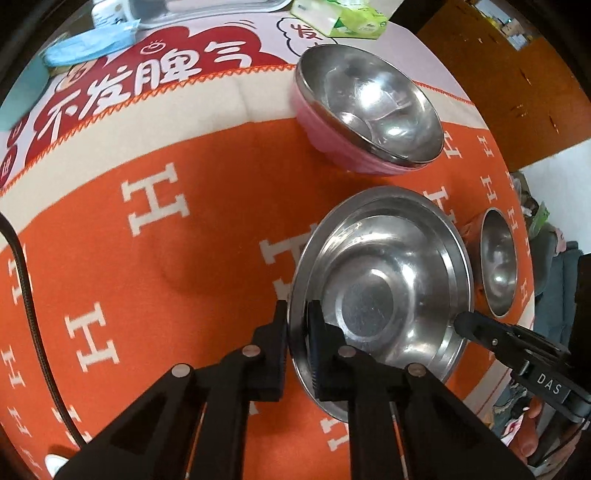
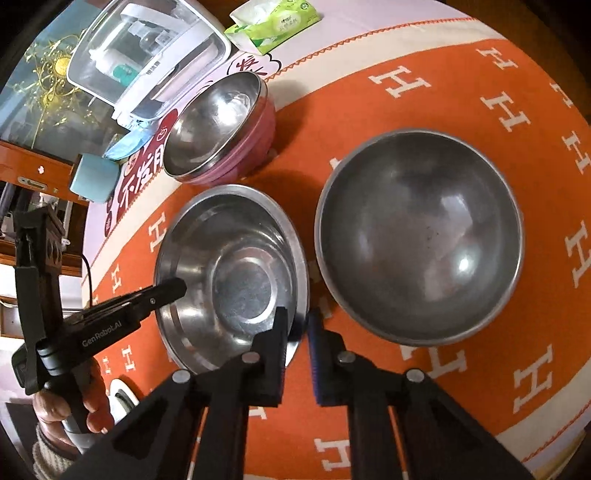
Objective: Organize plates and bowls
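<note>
White capital "H" letters repeat across the orange woven cloth [image 1: 207,155], white Chinese characters "不发脾气" stand on the red cloud-shaped mat [image 1: 155,74], "DAS" marks the black right gripper [image 1: 460,325], and "GenRobot.AI" marks the black left gripper [image 2: 173,290].

Tissue pack [image 1: 341,18] cut off by top edge.

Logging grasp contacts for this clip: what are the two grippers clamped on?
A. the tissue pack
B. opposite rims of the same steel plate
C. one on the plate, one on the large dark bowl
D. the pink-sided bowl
B: the left gripper pinches one edge of the steel plate and the right gripper pinches the opposite edge; the pink-sided bowl and large dark bowl sit untouched.
</note>
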A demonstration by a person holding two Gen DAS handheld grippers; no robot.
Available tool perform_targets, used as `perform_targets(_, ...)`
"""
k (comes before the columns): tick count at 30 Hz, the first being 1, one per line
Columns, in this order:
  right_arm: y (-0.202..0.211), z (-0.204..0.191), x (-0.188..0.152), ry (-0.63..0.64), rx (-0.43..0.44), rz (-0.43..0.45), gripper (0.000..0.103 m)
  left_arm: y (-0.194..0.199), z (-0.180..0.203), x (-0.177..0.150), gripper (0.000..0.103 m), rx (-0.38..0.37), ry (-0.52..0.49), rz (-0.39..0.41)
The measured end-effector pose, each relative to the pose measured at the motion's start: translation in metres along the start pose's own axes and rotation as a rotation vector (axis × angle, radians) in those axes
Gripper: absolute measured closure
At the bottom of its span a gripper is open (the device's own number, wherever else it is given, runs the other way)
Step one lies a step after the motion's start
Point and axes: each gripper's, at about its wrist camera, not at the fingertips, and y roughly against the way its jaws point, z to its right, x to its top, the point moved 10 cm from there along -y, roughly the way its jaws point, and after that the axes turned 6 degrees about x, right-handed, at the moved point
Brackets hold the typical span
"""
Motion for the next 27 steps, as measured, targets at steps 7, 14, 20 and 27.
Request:
perform_targets(7,0.015,-0.019,-0.008,0.054,0.009,0.014,0.093,0.035,-0.006,-0.015,0.095,0.019,0.022,0.048)
perform_targets(14,0.036,-0.047,-0.024,0.143,0.029,0.027,0.093,0.079,-0.014,-0.044,0.095,0.034,0.042,0.111)
perform_targets(20,0.043,-0.067,-0.047,0.219,0.032,0.013,0.093,0.101,-0.025,-0.081,0.095,0.024,0.096,0.144)
perform_targets(27,0.035,-0.079,-0.084,0.304,0.031,-0.039,0.093,0.102,-0.042,-0.132,0.095,0.017,0.175,0.153)
